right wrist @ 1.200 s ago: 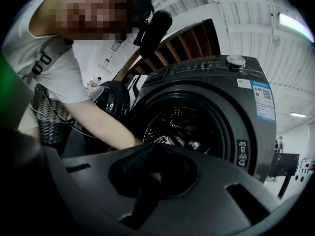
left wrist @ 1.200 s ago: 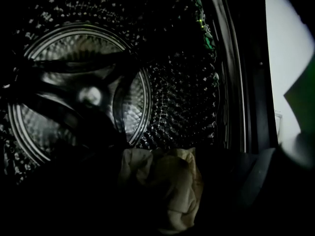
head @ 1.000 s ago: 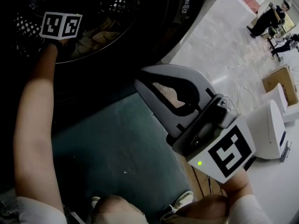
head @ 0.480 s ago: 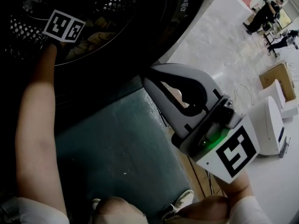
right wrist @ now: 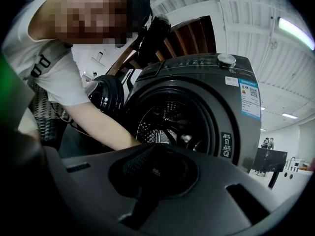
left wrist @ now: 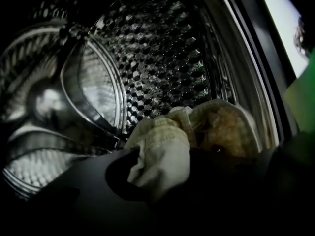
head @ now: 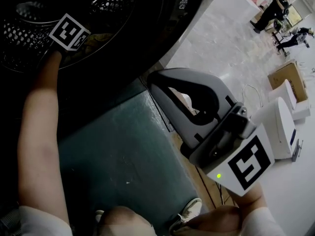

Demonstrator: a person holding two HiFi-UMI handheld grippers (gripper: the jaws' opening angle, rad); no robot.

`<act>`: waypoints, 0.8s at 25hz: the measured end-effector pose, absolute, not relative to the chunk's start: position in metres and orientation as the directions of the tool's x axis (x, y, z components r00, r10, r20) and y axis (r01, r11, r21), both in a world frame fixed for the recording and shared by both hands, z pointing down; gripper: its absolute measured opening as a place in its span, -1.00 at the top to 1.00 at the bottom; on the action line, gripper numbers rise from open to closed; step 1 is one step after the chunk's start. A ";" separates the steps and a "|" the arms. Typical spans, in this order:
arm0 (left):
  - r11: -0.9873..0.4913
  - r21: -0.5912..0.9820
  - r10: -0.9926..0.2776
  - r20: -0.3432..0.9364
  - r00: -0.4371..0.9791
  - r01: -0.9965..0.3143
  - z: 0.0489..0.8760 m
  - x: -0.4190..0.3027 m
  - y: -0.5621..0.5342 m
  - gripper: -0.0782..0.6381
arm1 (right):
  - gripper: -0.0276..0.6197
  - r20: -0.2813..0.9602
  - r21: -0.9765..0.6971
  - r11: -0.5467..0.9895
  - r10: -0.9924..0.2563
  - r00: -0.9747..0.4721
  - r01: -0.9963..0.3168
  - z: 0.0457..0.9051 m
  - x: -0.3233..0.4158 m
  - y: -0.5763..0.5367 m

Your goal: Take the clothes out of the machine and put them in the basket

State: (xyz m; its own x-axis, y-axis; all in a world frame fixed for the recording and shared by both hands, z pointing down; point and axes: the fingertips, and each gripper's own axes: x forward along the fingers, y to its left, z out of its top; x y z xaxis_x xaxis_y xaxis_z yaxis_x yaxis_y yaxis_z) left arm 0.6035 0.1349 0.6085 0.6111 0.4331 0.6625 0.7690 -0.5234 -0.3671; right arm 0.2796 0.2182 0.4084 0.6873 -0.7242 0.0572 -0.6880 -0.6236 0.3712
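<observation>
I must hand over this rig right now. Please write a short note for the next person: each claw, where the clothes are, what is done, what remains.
Left claw: inside the drum, jaws closing on a pale cloth bunched between them.
Right claw: shut, empty, held outside, facing the machine.
Clothes: a tan piece lies behind the pale cloth, also in the drum.
Done: door open; no piece seen out yet.
Left to do: pull the cloth out, put it in the basket, return for the rest. The basket is not clearly in view.
</observation>
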 end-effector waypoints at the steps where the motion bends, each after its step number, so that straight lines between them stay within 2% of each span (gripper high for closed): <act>1: -0.518 -0.392 0.429 0.650 0.627 0.761 0.605 0.603 0.135 0.36 | 0.87 0.054 0.371 -0.623 -0.726 0.686 -0.689 0.408 0.279 0.218; 4: -0.527 -0.442 0.442 0.587 0.678 0.726 0.588 0.602 0.138 0.44 | 0.87 0.043 0.368 -0.621 -0.732 0.680 -0.692 0.407 0.278 0.218; 10: -0.537 -0.570 0.457 0.423 0.782 0.622 0.546 0.598 0.135 0.46 | 0.87 0.011 0.368 -0.608 -0.754 0.657 -0.704 0.399 0.276 0.214; 14: -0.593 -0.555 0.458 0.362 0.812 0.583 0.521 0.598 0.134 0.46 | 0.87 -0.003 0.371 -0.607 -0.758 0.652 -0.703 0.397 0.274 0.214; 20: -0.596 -0.564 0.476 0.324 0.818 0.571 0.499 0.564 0.145 0.46 | 0.87 -0.044 0.390 -0.606 -0.765 0.643 -0.694 0.378 0.258 0.216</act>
State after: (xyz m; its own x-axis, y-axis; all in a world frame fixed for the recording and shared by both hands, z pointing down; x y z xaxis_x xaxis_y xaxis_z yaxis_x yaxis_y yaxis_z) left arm 0.5640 0.1455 0.4991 0.8175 0.4762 0.3239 0.5709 -0.5962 -0.5645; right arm 0.2578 0.2164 0.3777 0.6431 -0.7646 -0.0436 -0.6935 -0.6056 0.3902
